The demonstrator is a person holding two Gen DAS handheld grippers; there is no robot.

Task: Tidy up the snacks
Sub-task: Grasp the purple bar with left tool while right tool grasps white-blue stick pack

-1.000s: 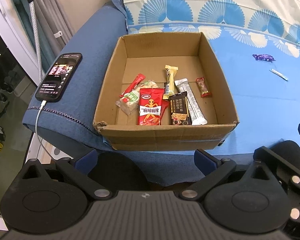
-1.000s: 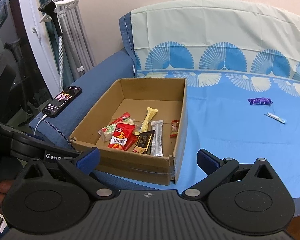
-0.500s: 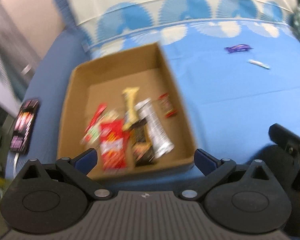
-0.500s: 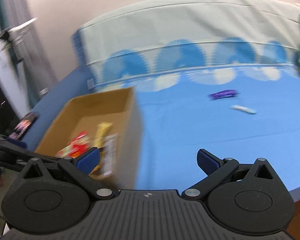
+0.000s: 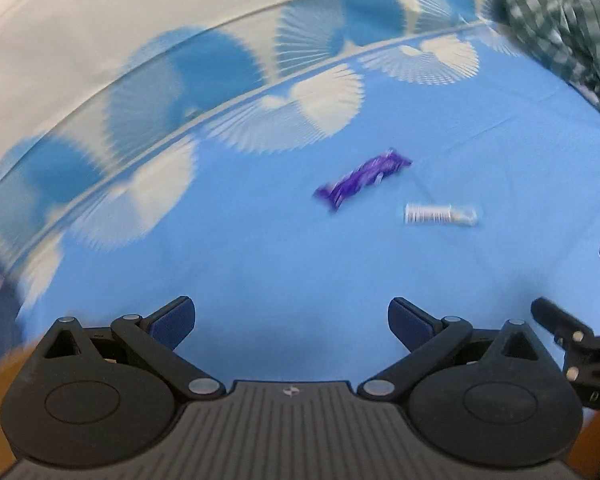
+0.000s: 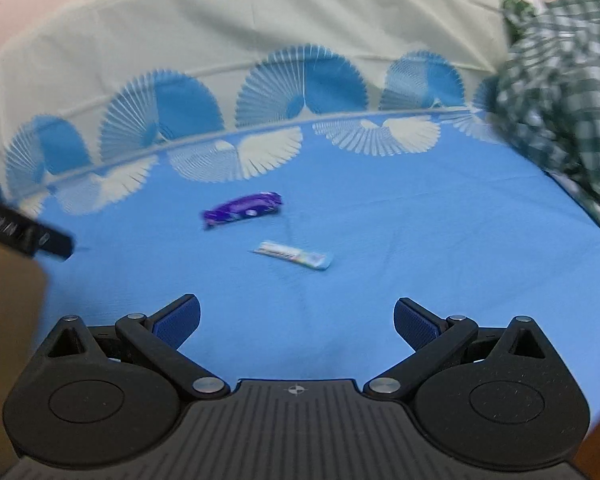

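Between your left gripper's fingers lies only bare blue bedsheet; the jaws stand wide apart, holding and touching nothing. Your right gripper is spread just as wide and is equally empty-handed, hovering over the same sheet.

Ahead of both grippers, well apart from the fingertips, two snacks lie flat on the sheet. Nearer is the pale blue-and-white snack stick, a little right of centre from your right gripper and further right from your left one. Just beyond it and to its left sits the purple candy bar, angled with its right end farther away; the two wrappers are near each other but not touching.

At the left edge of the right wrist view, a blurred brown shape, likely the cardboard box, shows; its contents cannot be seen. Farther right, a green checked cloth is heaped.
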